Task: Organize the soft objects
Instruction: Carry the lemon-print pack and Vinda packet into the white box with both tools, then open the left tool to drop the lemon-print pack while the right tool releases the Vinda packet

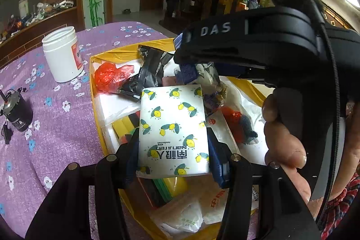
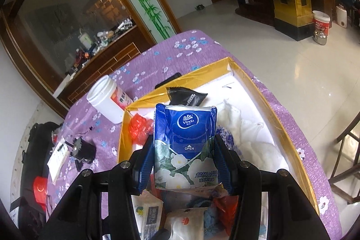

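While the left gripper clamps a white tissue pack printed with lemons between its two blue pads, the pack stands upright over the yellow-rimmed box, and the right gripper pinches a blue Vinda tissue pack in the same way above that box. Beyond the left gripper's fingertips, inside the box, lie a crumpled red plastic bag and a black snack wrapper, the red bag to the left of the wrapper. Under the left gripper sit yellow, green and dark blocks, partly hidden by the lemon pack. To its right, the right gripper's black body crosses the left wrist view, held by a hand. Ahead and right of the right gripper, white fluffy stuffing lies on the box's white floor. Left of both grippers, outside the box, a white jar stands upright on the purple flowered tablecloth, with a small black motor nearer and farther left.
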A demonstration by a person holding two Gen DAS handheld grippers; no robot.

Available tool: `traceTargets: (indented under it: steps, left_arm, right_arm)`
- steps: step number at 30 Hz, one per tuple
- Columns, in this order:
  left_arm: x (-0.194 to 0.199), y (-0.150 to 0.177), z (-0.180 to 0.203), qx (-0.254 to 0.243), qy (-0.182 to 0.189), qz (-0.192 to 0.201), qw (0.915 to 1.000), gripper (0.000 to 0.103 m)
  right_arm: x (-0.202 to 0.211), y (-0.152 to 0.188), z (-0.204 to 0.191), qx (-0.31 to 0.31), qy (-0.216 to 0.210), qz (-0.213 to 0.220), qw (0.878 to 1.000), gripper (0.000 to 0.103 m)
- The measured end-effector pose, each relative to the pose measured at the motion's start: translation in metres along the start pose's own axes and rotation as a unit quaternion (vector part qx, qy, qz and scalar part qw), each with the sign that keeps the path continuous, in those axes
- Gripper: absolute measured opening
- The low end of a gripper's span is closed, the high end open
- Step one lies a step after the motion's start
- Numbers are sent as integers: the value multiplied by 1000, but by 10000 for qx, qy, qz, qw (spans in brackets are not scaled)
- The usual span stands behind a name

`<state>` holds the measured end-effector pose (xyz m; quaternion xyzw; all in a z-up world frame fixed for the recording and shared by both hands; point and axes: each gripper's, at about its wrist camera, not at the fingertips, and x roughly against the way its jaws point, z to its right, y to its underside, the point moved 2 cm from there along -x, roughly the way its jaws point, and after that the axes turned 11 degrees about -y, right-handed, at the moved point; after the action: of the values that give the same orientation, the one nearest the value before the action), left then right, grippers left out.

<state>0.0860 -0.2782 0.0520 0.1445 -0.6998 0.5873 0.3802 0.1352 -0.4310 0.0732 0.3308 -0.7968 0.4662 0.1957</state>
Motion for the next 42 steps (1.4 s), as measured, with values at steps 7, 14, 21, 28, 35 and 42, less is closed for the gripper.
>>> traceTargets:
  steps: [7,14,21,28,35,42]
  left_arm:
    - [1,1,2,-94,-36,96,9999,52]
    - [1,1,-1,19,70,74,9999,52]
    - [1,0,-5,157,165,107,9997,54]
    - [4,0,-6,253,222,127,9994,57]
    - [4,-1,-8,317,211,136,9992,58]
    - [4,-2,-9,347,157,134,9992,61]
  right_arm:
    - [-5,2,0,109,136,-99,9998,53]
    - [-4,4,-3,179,31,-111,9998,56]
    - [7,1,-4,167,-146,109,9997,74]
    - [15,0,-7,175,-253,255,9992,75]
    - [23,-1,-14,304,-184,422,9985,82]
    - [29,-3,-15,305,-211,581,9976,90]
